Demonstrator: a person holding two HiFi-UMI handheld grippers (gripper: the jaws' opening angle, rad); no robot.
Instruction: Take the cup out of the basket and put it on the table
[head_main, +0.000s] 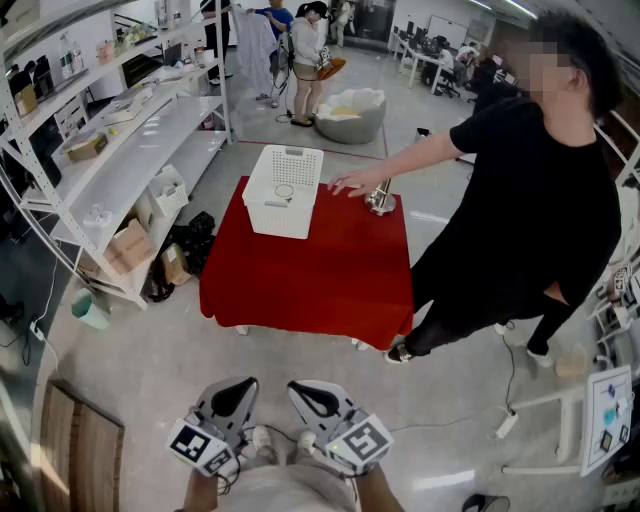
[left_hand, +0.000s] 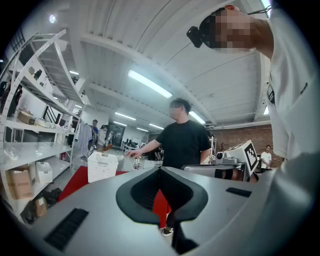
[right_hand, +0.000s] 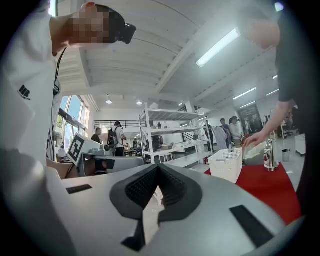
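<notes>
A white slatted basket (head_main: 283, 190) stands on the far left part of the red-covered table (head_main: 320, 275). A round rim shows inside it, perhaps the cup; I cannot tell for sure. A shiny metal goblet (head_main: 381, 200) stands on the cloth right of the basket, and a person's hand (head_main: 350, 183) rests beside it. My left gripper (head_main: 228, 405) and right gripper (head_main: 318, 405) hang close to my body, well short of the table, both shut and empty. The basket (left_hand: 102, 166) and goblet (left_hand: 138, 162) are small in the left gripper view, beyond the left gripper (left_hand: 160, 170). The right gripper (right_hand: 159, 167) faces the basket (right_hand: 226, 164) and goblet (right_hand: 270, 155).
A person in black (head_main: 520, 210) stands at the table's right side, arm stretched over it. White shelving (head_main: 120, 160) with boxes lines the left. A grey beanbag (head_main: 350, 115) and more people are behind the table. Bare floor lies between me and the table.
</notes>
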